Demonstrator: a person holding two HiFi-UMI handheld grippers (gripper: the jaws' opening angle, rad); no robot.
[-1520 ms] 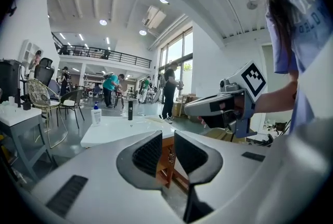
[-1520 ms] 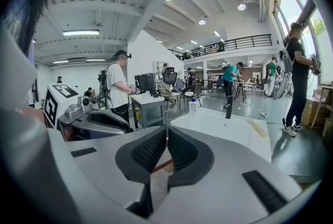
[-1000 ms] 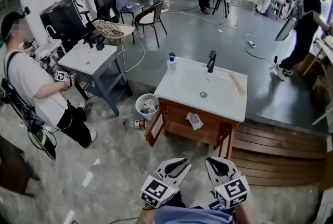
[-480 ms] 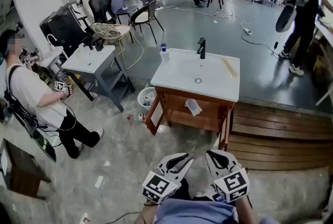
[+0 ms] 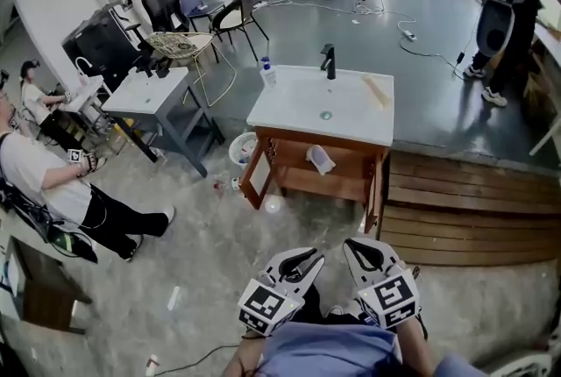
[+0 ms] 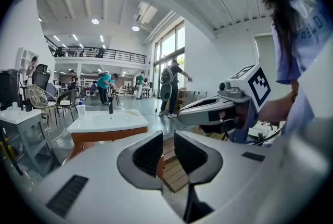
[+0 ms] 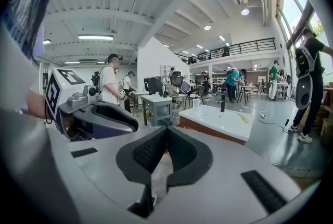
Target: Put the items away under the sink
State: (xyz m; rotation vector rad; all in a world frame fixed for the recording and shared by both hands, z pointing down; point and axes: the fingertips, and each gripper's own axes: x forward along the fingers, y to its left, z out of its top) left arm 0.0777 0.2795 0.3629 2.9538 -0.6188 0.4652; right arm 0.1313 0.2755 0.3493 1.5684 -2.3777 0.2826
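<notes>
The white sink [image 5: 298, 117] on its wooden cabinet stands in the middle of the room, its left door [image 5: 258, 177] swung open. Inside the cabinet lies a white item [image 5: 320, 159]. On the sink top are a soap bottle [image 5: 266, 72], a black tap [image 5: 329, 61] and a wooden stick [image 5: 375, 91]. Both grippers hang low in the head view, well short of the cabinet and holding nothing. My left gripper [image 5: 308, 258] [image 6: 168, 137] has a narrow gap between its pads. My right gripper [image 5: 351, 245] [image 7: 166, 132] is shut, tips touching.
A white bin [image 5: 242, 147] and a small bottle [image 5: 223, 185] sit on the floor left of the cabinet. A grey table [image 5: 149, 95] stands further left, a person [image 5: 53, 182] sitting on the floor by it. A wooden platform [image 5: 465, 209] lies to the right. Several people stand at the back.
The sink now looks smaller and higher in the head view, so I stand farther from it. Both grippers keep their place at the bottom edge, jaws unchanged.
</notes>
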